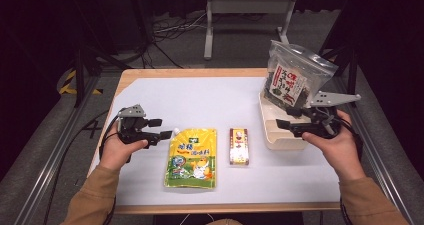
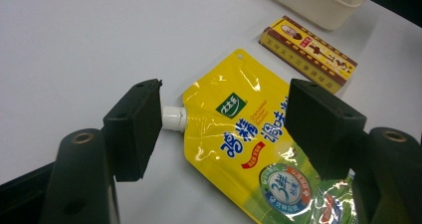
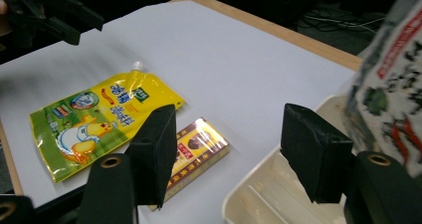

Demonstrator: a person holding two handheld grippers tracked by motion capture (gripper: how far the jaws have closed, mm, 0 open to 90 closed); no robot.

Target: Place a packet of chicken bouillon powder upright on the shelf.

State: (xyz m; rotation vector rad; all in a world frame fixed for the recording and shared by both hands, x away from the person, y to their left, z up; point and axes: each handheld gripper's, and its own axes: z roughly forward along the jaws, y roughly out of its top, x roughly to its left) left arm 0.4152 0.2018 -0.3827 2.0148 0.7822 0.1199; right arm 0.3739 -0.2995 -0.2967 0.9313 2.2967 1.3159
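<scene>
On the counter (image 1: pixel 150 90), the work appears to be packing groceries into the cream bin (image 1: pixel 272 135) at the right edge. A clear bag (image 1: pixel 292 77) of dried goods is already standing in that bin, leaning against its far wall. Two items are lying flat outside it: the yellow pouch (image 1: pixel 192 157) near the front and the small box (image 1: pixel 239 146) just beside it, between pouch and bin.

Left tongs (image 1: pixel 161 128) are hovering with jaws apart and nothing gripped; in the left gripper view the pouch's white cap (image 2: pixel 174 118) is sitting right by one pad (image 2: pixel 144 124), though I cannot tell whether they are touching. Right tongs (image 1: pixel 284 126) are hanging over the bin's near rim, jaws also apart and holding nothing; in the right gripper view the box (image 3: pixel 196 152) is showing just past one pad.

Judging by this, the step in hand is lining up on the pouch. Next, the left tongs are needing to straddle the cap or the pouch's top corner squarely, close firmly since the foil looks slippery and floppy, then lift and carry it across to the bin without dragging the box.
</scene>
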